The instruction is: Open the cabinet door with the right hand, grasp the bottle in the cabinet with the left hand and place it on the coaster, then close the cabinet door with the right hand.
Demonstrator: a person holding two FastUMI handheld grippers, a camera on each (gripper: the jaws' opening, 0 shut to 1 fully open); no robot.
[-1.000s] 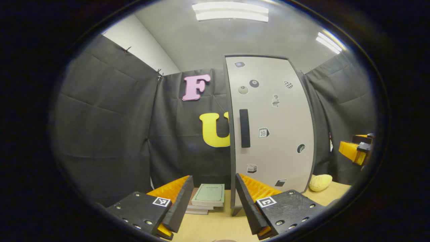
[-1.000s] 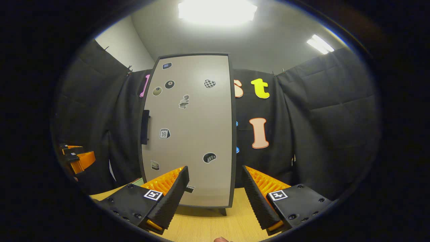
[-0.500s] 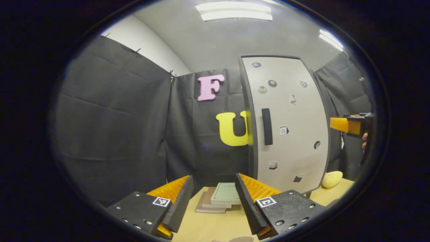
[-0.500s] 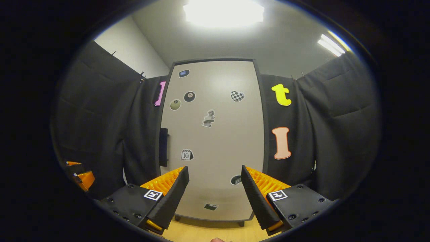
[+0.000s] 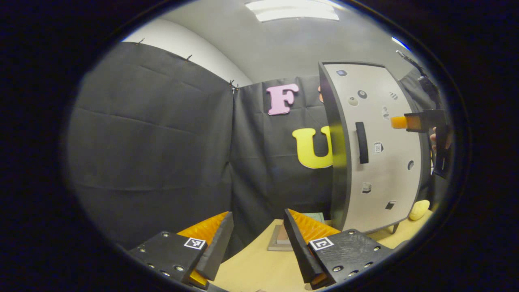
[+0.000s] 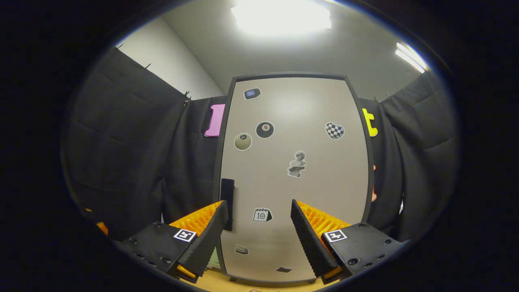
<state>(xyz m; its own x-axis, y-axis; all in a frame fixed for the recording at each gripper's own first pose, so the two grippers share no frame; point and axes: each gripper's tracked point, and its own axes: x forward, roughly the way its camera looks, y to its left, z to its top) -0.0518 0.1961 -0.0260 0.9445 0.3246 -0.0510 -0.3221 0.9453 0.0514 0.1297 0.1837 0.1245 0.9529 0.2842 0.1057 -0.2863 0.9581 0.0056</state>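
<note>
A tall grey cabinet [image 6: 292, 178] with a closed, sticker-covered door stands straight ahead in the right gripper view. Its dark vertical handle [image 6: 227, 204] sits on the door's left edge, just right of my right gripper's left finger. My right gripper [image 6: 259, 233] is open, empty, and raised in front of the door. In the left gripper view the cabinet [image 5: 381, 146] stands at the right with its handle [image 5: 361, 142] showing. There my right gripper [image 5: 399, 122] hovers in front of the door, held by a hand. My left gripper [image 5: 257, 241] is open and empty above the wooden table [image 5: 259, 267].
A stack of books [image 5: 284, 239] lies on the table left of the cabinet's foot. A yellow corn-shaped object [image 5: 419, 209] rests on the table to the cabinet's right. Black cloth walls close the booth on all sides.
My right gripper has risen and come closer to the door, whose handle now lies beside its left finger. My left gripper has swung left, so the cabinet sits farther right in its view.
</note>
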